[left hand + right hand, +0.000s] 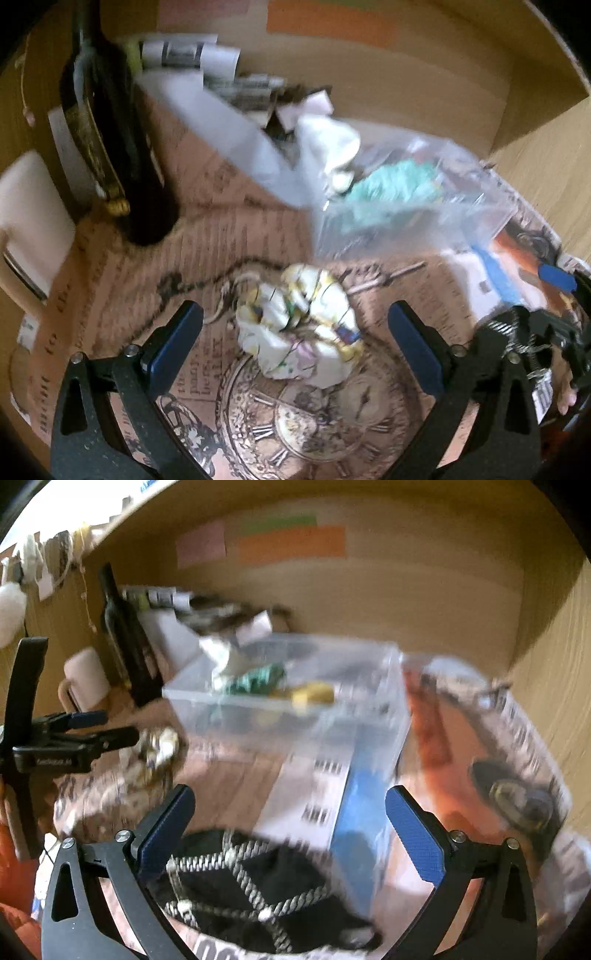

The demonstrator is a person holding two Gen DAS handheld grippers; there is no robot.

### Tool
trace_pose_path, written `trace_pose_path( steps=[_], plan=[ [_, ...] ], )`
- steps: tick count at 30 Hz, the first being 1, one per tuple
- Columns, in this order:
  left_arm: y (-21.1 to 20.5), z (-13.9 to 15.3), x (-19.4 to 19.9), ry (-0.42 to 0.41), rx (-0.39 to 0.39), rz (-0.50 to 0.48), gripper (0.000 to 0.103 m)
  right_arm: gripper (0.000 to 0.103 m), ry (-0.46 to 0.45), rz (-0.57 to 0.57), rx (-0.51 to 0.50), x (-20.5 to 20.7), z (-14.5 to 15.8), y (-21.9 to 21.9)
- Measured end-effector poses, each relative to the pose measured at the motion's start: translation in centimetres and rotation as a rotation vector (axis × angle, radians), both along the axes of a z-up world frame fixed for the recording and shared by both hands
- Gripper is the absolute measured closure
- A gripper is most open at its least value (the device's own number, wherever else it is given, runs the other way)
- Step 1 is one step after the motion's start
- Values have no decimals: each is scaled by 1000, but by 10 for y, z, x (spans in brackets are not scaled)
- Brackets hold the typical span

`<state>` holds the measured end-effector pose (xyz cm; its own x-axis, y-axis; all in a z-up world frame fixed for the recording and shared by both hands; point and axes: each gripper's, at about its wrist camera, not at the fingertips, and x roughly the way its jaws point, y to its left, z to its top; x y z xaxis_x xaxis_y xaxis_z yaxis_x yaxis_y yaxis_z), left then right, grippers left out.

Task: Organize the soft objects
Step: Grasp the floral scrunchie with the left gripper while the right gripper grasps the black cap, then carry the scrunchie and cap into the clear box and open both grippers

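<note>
Framing the next pick, your left gripper (295, 339) hangs over the floral scrunchie (301, 325) with its fingers spread wide and nothing between them; the scrunchie lies on the printed cloth (236, 229) covering the counter, just ahead of the blue pads, so a short drop would bracket it.

- Clear plastic box (295, 701): stands open on the cloth, just beyond the scrunchie. It reads as the collecting bin, since it already holds a white soft piece (330, 147), a teal one (391, 184) and, in the right wrist view, a yellow one (314, 694). Its open top explains why both tools work from above.
- Right gripper (290, 823): fingers fully apart, gripping nothing. A black fabric item with twisted cord (255, 886) lies on the cloth under the opening, toward the camera; whether it is being approached or was just let go, you cannot tell from this blurred view.
- Dark wine bottle (110, 147): upright at the left, well apart from the scrunchie; likely only a bystander, though tall enough to knock on a careless swing.
- White mug (86, 675): beside the bottle, out of the working lane.
- Coloured paper strips (291, 544): stuck to the back panel, unrelated to the sorting.

Judged status: several items binned, at least the scrunchie and the black piece left outside the box.
</note>
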<state>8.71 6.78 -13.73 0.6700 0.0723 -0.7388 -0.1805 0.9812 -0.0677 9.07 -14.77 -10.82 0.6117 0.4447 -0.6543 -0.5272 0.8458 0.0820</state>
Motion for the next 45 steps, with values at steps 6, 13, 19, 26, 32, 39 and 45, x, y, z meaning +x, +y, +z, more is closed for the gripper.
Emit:
trace_pose_path(
  steps=[6, 13, 19, 26, 32, 39, 45],
  plan=[
    [7, -20, 7, 58, -30, 12, 1, 0, 107, -8, -10, 1, -25, -1],
    [16, -30, 10, 53, -63, 46, 3, 11, 142, 15, -23, -3, -35, -3],
    [5, -31, 16, 59, -13, 5, 47, 54, 122, 37, -23, -5, -32, -6],
    [-6, -29, 14, 54, -36, -51, 85, 83, 72, 34, 2, -6, -23, -7],
    [-14, -10, -5, -2, -37, -61, 88, 86, -7, 7, 21, -5, -4, -14],
    [-18, 30, -23, -115, -9, -66, 88, 86, -80, -27, 67, 3, 20, -23],
    [-23, 60, -21, -202, 3, -78, 88, 86, -179, -41, 104, 9, 51, -25]
  ],
)
